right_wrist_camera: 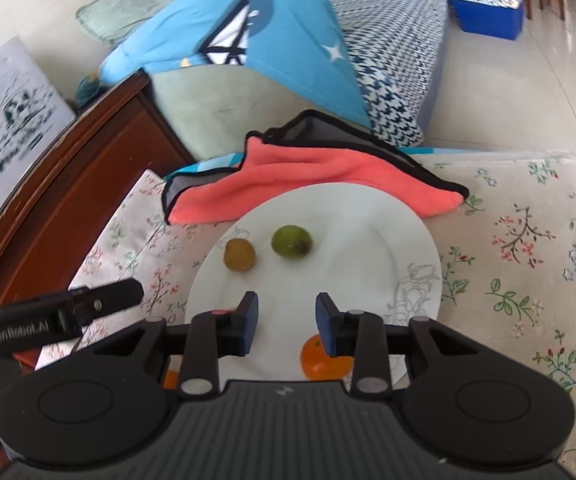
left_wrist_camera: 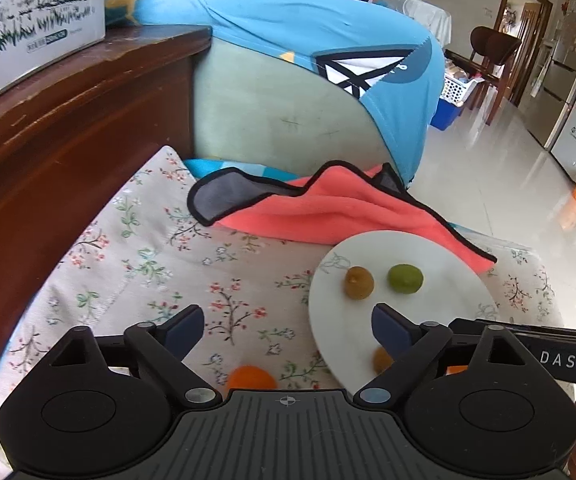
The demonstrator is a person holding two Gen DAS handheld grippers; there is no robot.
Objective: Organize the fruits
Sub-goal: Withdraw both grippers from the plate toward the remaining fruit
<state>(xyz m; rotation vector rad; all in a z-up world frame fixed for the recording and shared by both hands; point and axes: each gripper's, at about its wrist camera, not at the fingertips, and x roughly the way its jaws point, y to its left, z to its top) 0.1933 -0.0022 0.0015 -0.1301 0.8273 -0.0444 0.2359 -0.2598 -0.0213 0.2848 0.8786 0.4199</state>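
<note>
A white plate (left_wrist_camera: 440, 256) (right_wrist_camera: 360, 216) lies on the floral cloth. On it sit a brown kiwi (left_wrist_camera: 358, 282) (right_wrist_camera: 239, 254) and a green fruit (left_wrist_camera: 405, 278) (right_wrist_camera: 291, 241). An orange (right_wrist_camera: 320, 364) rests on the plate's near rim, under my right gripper's right finger. Another orange (left_wrist_camera: 251, 378) (right_wrist_camera: 170, 379) lies on the cloth left of the plate, close under my left gripper. A small brownish fruit (left_wrist_camera: 382, 360) shows at the plate's near edge behind the left gripper's right finger. My left gripper (left_wrist_camera: 288, 330) is open wide and empty. My right gripper (right_wrist_camera: 287, 320) is open and empty above the plate.
A coral towel (left_wrist_camera: 328, 208) (right_wrist_camera: 308, 176) with black trim lies behind the plate. A dark wooden cabinet (left_wrist_camera: 68, 120) stands at the left with a printed box (left_wrist_camera: 28, 20) on top. A blue-covered cushion (left_wrist_camera: 308, 60) lies behind. Tiled floor (left_wrist_camera: 508, 200) is at the right.
</note>
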